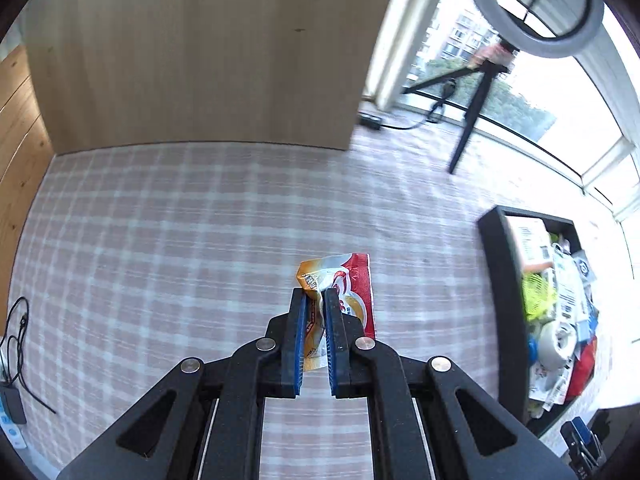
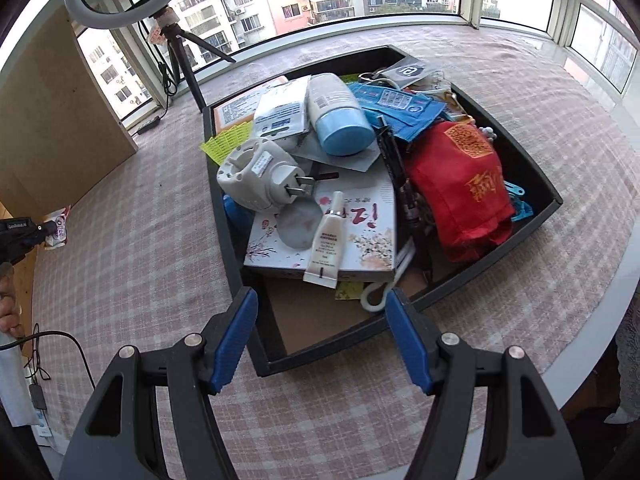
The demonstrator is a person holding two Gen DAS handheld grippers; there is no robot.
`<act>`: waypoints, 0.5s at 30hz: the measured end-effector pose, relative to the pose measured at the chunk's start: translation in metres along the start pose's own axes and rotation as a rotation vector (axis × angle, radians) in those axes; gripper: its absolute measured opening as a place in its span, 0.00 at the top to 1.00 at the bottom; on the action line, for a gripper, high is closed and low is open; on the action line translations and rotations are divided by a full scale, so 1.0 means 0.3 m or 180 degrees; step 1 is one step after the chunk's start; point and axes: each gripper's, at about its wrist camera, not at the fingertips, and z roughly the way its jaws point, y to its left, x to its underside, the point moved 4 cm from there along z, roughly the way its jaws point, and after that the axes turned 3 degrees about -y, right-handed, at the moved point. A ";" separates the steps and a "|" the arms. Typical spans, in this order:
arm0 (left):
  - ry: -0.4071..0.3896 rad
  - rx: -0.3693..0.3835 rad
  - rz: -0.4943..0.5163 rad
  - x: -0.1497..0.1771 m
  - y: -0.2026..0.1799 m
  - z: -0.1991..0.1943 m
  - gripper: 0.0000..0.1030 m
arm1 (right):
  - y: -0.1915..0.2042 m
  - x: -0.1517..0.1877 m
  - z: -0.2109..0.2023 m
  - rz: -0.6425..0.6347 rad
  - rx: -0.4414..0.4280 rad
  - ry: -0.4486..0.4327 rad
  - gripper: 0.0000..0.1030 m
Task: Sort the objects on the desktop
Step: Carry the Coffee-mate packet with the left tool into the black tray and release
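A snack packet (image 1: 340, 292), orange, white and red, is clamped between the blue pads of the left gripper (image 1: 315, 300). It sits low and central in the left wrist view, above a pink and white checked tablecloth (image 1: 160, 240). The cloth around the packet is bare. At 12 o'clock stands a tall light wooden panel (image 1: 200, 52). At 2 o'clock a black tripod (image 1: 472, 108) carries a ring light (image 1: 532, 8) before a bright window. At 3 o'clock lies a black tray (image 1: 504, 300), heaped with clutter. At 8 o'clock a thin black cable (image 1: 20, 344) trails over the cloth.

In the right wrist view the right gripper (image 2: 320, 328) hangs with its blue pads spread wide apart and nothing between them, above the tray's near corner. The tray fills the centre. In it, a white plug-in device (image 2: 256, 176) with two metal prongs rests at 10 o'clock on a flowered white box (image 2: 360, 232). A small white tube (image 2: 326, 244) lies on that box, just ahead of the pads. A white bottle with a blue cap (image 2: 336, 112) lies at 12 o'clock, blue sachets (image 2: 400, 104) beside it. A red cloth pouch (image 2: 460, 184) with gold print fills the 2 o'clock side. A yellow mesh piece (image 2: 228, 140) pokes out at 11 o'clock. At the far 9 o'clock edge the packet appears again in the left gripper.
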 end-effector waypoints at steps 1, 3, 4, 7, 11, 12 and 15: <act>-0.0002 0.0073 0.0084 -0.069 -0.015 -0.038 0.92 | -0.033 -0.005 -0.012 0.0007 0.0039 -0.0027 0.36; -0.0002 0.0210 0.0264 -0.129 -0.120 -0.107 0.92 | -0.104 -0.012 -0.035 0.0043 0.0113 -0.0076 0.36; -0.0004 0.0265 0.0355 -0.131 -0.197 -0.112 0.92 | -0.140 -0.016 -0.044 0.0072 0.0137 -0.0092 0.36; 0.0003 0.0441 0.0612 -0.109 -0.409 -0.159 0.92 | -0.249 -0.019 -0.068 0.0166 0.0195 -0.0115 0.36; 0.0009 0.0618 0.0886 -0.094 -0.660 -0.174 0.92 | -0.375 -0.012 -0.085 0.0267 0.0289 -0.0130 0.36; 0.0014 0.0658 0.0939 -0.089 -0.720 -0.171 0.92 | -0.403 -0.008 -0.088 0.0293 0.0310 -0.0128 0.36; 0.0028 0.0756 0.1100 -0.078 -0.898 -0.169 0.92 | -0.486 0.004 -0.087 0.0379 0.0341 -0.0106 0.36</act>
